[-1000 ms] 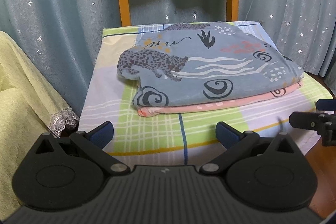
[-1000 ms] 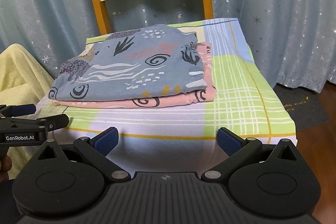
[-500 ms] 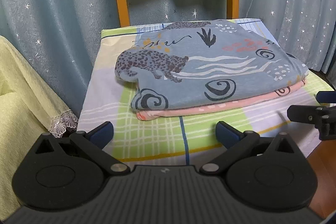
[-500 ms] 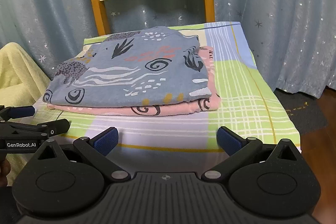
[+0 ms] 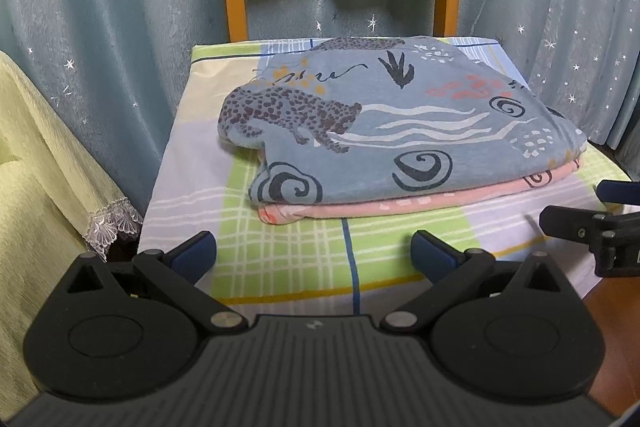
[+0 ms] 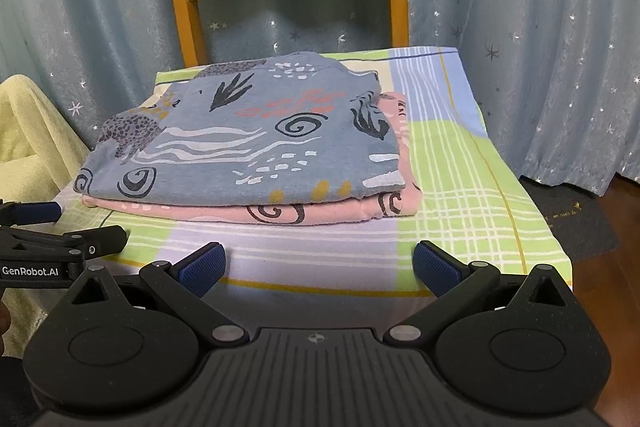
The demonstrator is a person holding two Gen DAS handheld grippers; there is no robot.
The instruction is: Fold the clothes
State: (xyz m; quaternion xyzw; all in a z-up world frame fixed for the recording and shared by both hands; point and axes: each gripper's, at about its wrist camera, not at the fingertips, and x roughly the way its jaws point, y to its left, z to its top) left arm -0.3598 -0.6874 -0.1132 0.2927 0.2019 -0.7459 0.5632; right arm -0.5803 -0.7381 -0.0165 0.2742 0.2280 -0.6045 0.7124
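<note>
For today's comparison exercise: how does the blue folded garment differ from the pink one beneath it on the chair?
The blue garment lies on top; the pink garment lies underneath, showing only along its edges. The blue garment's top face is in full view, with a spotted leopard, spirals and wavy white lines; the pink garment shows only spirals and small marks. At the right side the pink garment sticks out past the blue garment. Both are folded flat, and neither gripper touches them.

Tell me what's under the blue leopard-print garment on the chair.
A folded pink garment lies directly under the blue leopard-print garment, showing along the front and right edges. Under both is the plaid cloth covering the seat. Anything between the layers is hidden.
</note>
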